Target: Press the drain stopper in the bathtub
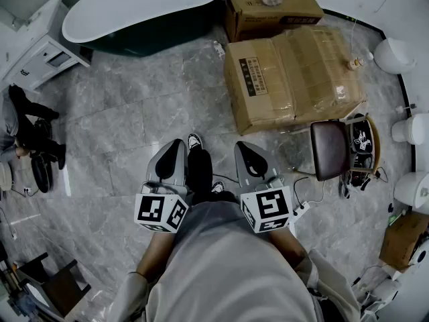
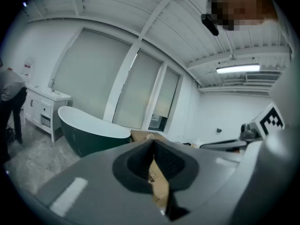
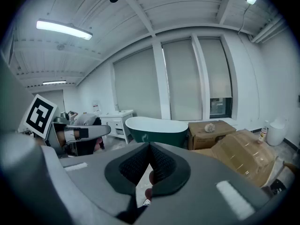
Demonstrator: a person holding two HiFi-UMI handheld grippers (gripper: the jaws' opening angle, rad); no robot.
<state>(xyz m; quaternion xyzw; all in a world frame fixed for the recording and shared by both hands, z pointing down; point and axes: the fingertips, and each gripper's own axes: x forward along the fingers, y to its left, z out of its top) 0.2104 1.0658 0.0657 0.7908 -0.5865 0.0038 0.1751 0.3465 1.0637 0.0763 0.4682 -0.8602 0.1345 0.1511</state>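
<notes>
The dark green bathtub (image 1: 141, 12) with a white inside stands at the far end of the room, well ahead of me. It also shows in the left gripper view (image 2: 89, 135) and the right gripper view (image 3: 154, 128). Its drain stopper is hidden from every view. I hold both grippers side by side in front of my body, above the grey marble floor. The left gripper (image 1: 175, 146) is shut with nothing in it, its jaws meeting at the tip (image 2: 152, 143). The right gripper (image 1: 244, 147) is likewise shut and empty (image 3: 149, 147).
Two cardboard boxes (image 1: 288, 76) (image 1: 268, 5) stand right of the tub. A white vanity cabinet (image 1: 40, 52) is at the far left, with a person (image 1: 27, 126) bent over beside it. A brown stool (image 1: 332, 149), a power strip (image 1: 301, 210) and white toilets (image 1: 395, 56) line the right.
</notes>
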